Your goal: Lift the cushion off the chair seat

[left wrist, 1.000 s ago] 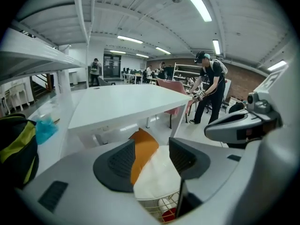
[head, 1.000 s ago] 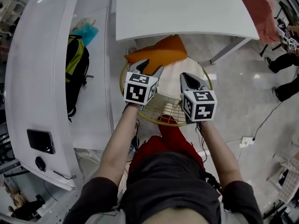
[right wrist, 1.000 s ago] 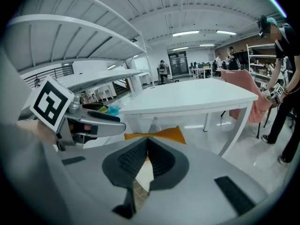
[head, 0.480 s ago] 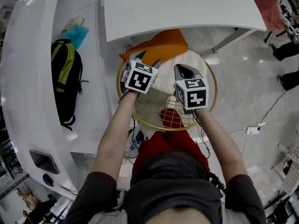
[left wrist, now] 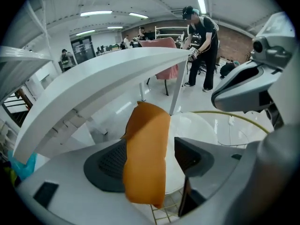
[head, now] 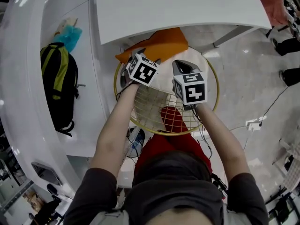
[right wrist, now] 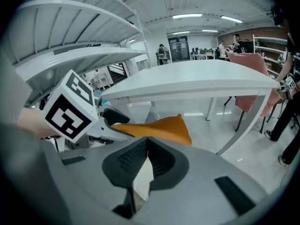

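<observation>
Across the top of the head view I see a white table (head: 178, 8). At the left, a black-and-yellow backpack (head: 56, 86) lies with a teal item (head: 70, 35) just above it. At the right edge, a white power strip (head: 253, 124) sits on the floor. In the left gripper view, a person (left wrist: 201, 36) stands at upper right.

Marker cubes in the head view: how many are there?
2. One cube on the left gripper, whose jaws have just been opening with the orange cushion between them, unclamped; the other cube on the right gripper, over the wire chair. None looks hidden.
</observation>
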`<action>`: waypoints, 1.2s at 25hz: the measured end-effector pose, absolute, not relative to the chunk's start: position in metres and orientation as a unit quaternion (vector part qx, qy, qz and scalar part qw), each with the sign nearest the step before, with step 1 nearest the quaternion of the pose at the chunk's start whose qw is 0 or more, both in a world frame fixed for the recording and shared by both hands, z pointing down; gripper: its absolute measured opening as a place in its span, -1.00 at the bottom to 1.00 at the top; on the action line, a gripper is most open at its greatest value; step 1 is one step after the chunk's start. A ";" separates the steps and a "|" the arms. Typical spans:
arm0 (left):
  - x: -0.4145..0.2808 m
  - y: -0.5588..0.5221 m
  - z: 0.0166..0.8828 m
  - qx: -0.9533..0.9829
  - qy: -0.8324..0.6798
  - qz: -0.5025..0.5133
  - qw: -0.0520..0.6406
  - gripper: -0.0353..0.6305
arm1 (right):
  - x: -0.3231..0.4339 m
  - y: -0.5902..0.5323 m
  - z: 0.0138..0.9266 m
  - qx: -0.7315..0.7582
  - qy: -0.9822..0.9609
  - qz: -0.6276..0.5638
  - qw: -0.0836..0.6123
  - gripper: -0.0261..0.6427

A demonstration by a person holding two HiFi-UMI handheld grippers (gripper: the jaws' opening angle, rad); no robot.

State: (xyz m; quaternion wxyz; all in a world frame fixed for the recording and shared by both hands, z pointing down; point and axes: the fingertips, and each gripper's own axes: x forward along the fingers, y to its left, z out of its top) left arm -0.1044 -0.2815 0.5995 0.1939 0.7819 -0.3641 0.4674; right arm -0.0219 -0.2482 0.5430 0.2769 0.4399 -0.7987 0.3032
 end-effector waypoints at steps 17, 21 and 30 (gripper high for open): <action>-0.108 -0.301 0.658 0.761 -0.313 0.531 0.203 0.17 | -0.020 -0.264 0.577 0.428 -0.786 0.323 0.308 -0.87; -0.113 -0.302 0.671 0.752 -0.298 0.556 0.189 0.17 | -0.021 -0.265 0.584 0.425 -0.784 0.321 0.317 -0.87; -0.116 -0.305 0.695 0.725 -0.282 0.598 0.193 0.18 | -0.017 -0.265 0.603 0.422 -0.778 0.330 0.330 -0.87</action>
